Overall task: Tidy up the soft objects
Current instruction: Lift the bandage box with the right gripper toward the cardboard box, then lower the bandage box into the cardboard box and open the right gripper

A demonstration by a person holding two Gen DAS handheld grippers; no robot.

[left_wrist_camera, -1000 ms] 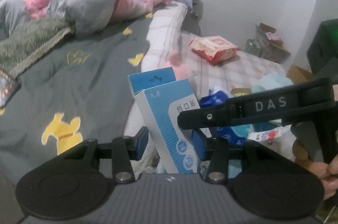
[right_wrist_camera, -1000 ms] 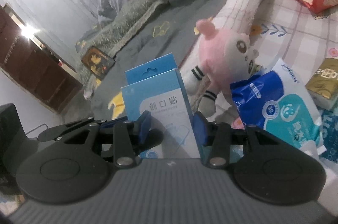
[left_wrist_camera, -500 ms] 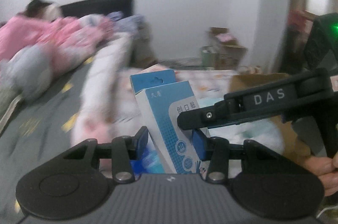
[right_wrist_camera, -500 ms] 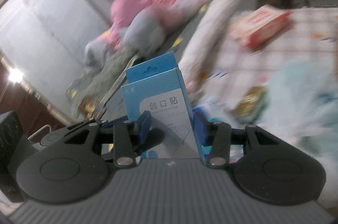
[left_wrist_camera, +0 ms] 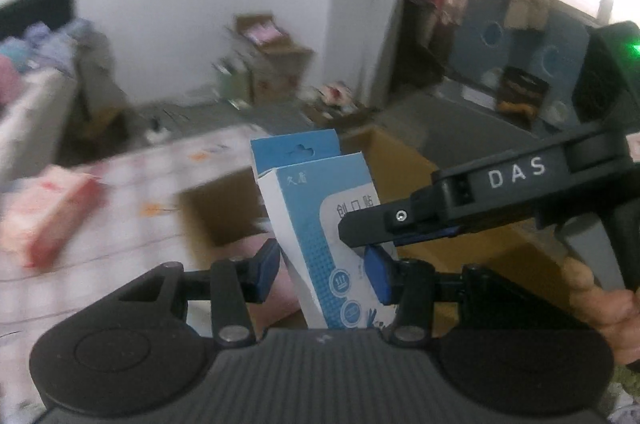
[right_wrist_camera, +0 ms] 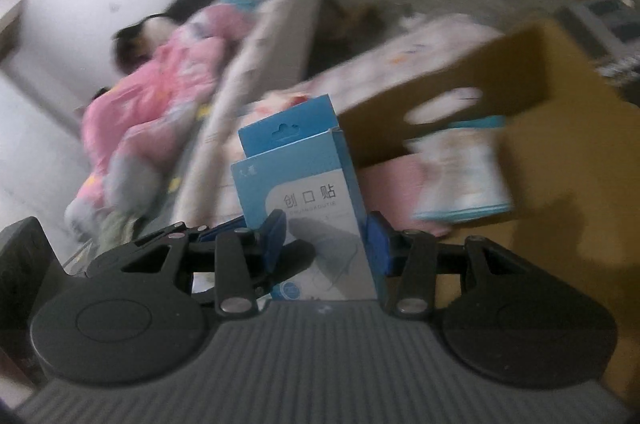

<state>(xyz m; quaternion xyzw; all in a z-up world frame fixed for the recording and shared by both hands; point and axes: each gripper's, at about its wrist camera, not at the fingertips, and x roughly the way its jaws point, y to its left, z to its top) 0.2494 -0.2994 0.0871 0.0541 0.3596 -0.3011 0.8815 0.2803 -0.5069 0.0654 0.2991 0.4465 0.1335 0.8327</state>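
A blue and white paper box [left_wrist_camera: 316,236] with a hang tab stands upright between both grippers. My left gripper [left_wrist_camera: 322,270] is shut on its lower part, blue pads pressing its sides. In the left wrist view my right gripper [left_wrist_camera: 384,228], marked DAS, reaches in from the right and clamps the same box. The right wrist view shows my right gripper [right_wrist_camera: 326,244] shut on the box [right_wrist_camera: 304,183], with my left gripper [right_wrist_camera: 224,230] at its left edge. Behind it gapes an open cardboard carton [right_wrist_camera: 532,71] holding something pink [right_wrist_camera: 392,175] and a blue and white pack [right_wrist_camera: 460,175].
The carton [left_wrist_camera: 404,159] sits on a checked sheet [left_wrist_camera: 120,244] beside a pink wipes pack [left_wrist_camera: 48,212]. A person in pink [right_wrist_camera: 160,83] lies on the bed at the left. More cardboard boxes [left_wrist_camera: 272,63] stand by the far wall. A hand [left_wrist_camera: 608,312] grips the right handle.
Both grippers have swung together to the right with the box still clamped, away from the grey quilt, the plush toy and the packs, to the open carton. The background is motion-blurred.
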